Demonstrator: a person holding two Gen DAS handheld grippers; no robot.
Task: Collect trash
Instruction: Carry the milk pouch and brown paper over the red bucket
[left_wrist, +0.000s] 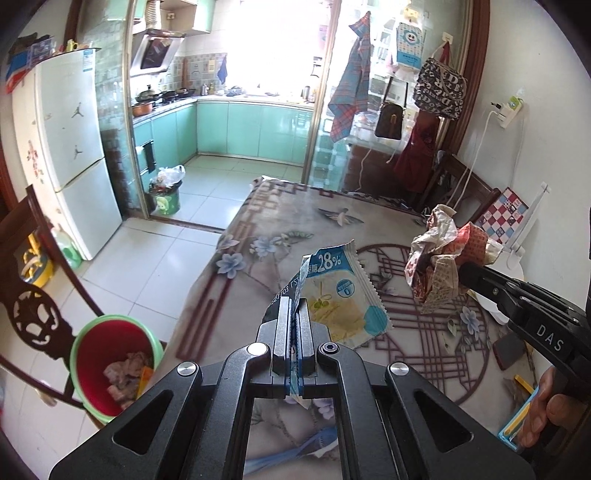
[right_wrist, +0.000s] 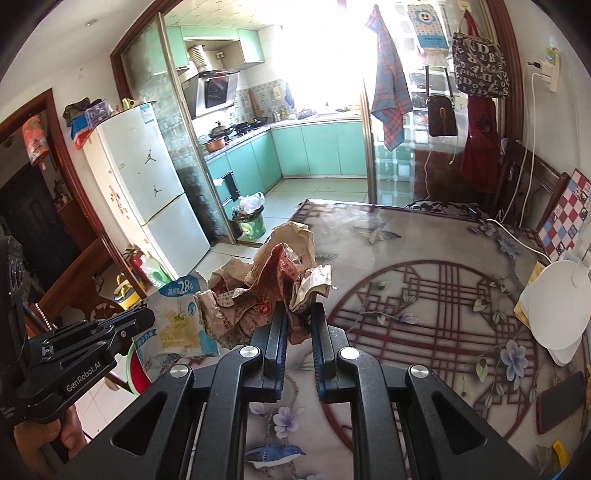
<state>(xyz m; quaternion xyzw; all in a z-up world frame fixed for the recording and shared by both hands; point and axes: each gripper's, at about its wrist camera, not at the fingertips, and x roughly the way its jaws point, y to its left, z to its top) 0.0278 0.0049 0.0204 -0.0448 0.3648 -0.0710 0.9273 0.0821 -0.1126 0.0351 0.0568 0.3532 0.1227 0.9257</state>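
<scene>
My left gripper (left_wrist: 294, 308) is shut on a flat blue-and-white snack wrapper (left_wrist: 340, 295) marked 28%, held above the table's left edge. My right gripper (right_wrist: 300, 314) is shut on a crumpled wad of brown and red printed paper (right_wrist: 273, 284), held above the table. The wad also shows in the left wrist view (left_wrist: 447, 254), and the wrapper in the right wrist view (right_wrist: 181, 325). A small green bin with a red liner (left_wrist: 114, 354) stands on the floor left of the table, with scraps inside.
The table (right_wrist: 424, 295) has a floral patterned cover. On its right side lie a white lamp base (right_wrist: 557, 306), a red phone (right_wrist: 561, 402) and a blue-yellow packet (left_wrist: 517, 417). A carved wooden chair (left_wrist: 33, 314) stands at left. A full green bin (left_wrist: 166, 195) is by the kitchen doorway.
</scene>
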